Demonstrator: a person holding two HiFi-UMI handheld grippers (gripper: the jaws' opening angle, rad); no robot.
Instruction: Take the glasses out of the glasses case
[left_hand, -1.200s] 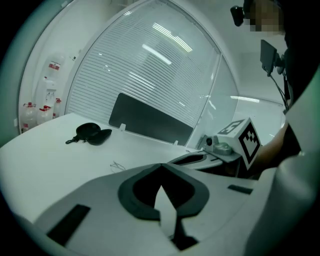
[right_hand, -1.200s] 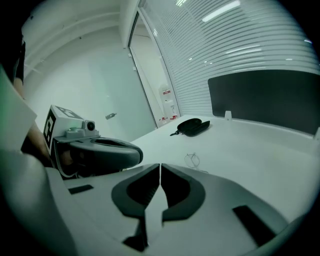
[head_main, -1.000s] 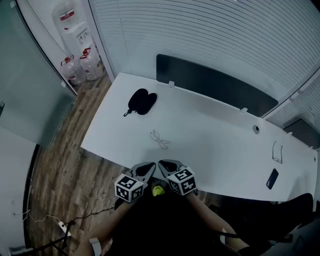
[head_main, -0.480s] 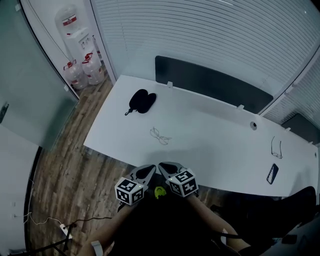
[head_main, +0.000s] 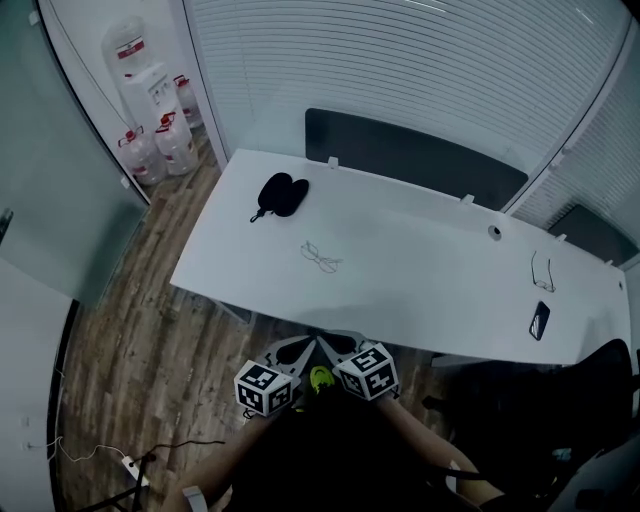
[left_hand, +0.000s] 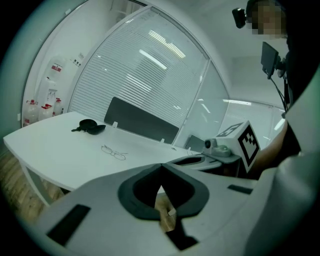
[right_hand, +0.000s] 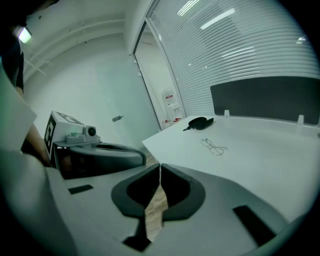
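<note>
Jaws pressed together and empty: your left gripper (head_main: 296, 349) and right gripper (head_main: 340, 345) hang short of the long white table (head_main: 420, 280). On it lie thin wire-framed glasses (head_main: 321, 258), well apart from the black oval glasses case (head_main: 279, 193); a careless sweep could bend them or knock them off.

Nothing here I can actually read. Over in the corner, the water bottles (head_main: 150, 150) beside the dispenser (head_main: 147, 88) wear red labels (head_main: 132, 33), with pale print on them that is far too small to make out. Closer in, the cube (head_main: 263, 387) on the left gripper (head_main: 306, 343) shows black-and-white square patterns, and so does the one on the right gripper (head_main: 326, 342): blocky codes, no letters, no numbers.
</note>
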